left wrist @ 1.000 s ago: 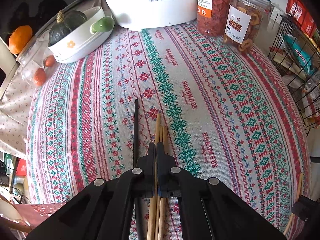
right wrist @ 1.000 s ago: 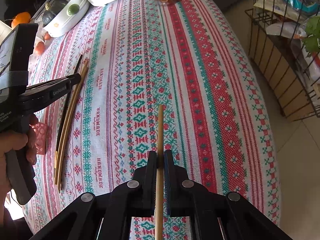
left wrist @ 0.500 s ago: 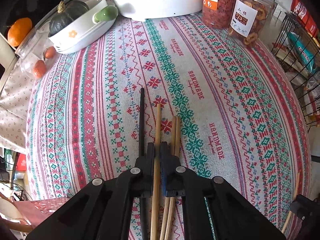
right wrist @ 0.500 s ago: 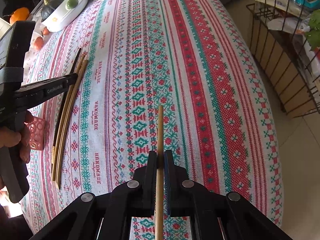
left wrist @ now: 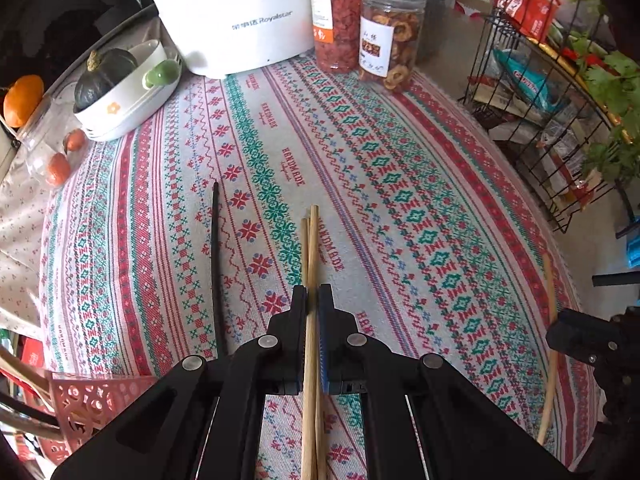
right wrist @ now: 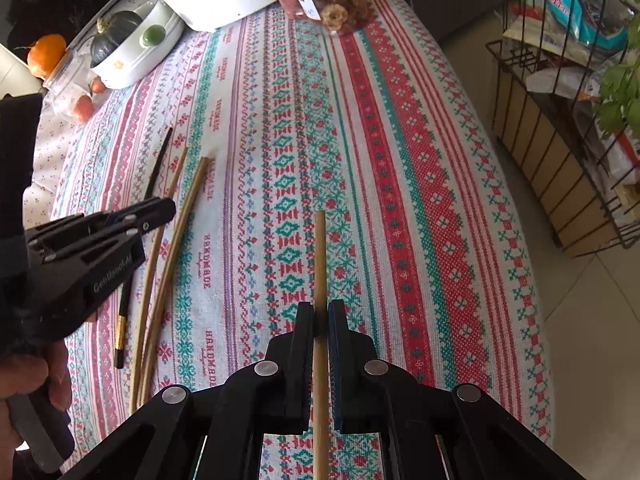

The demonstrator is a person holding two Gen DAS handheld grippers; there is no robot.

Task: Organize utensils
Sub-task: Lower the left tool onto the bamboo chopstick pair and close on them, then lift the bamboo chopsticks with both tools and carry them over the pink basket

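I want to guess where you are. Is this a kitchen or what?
Probably a home kitchen or dining corner. A white cooker and jars of dried fruit stand on a patterned tablecloth, chopsticks lie on it, and a wire rack beside the table holds snack packets and greens.

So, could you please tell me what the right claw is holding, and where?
The right claw pinches a wooden chopstick near the middle of its shaft.

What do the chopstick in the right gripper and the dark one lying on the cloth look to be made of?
The chopstick in the right gripper: pale tan, matte, uniform, so probably bamboo or light wood. The black chopstick on the tablecloth: dark with a gold band near one end, perhaps lacquered wood or plastic; cannot tell which.
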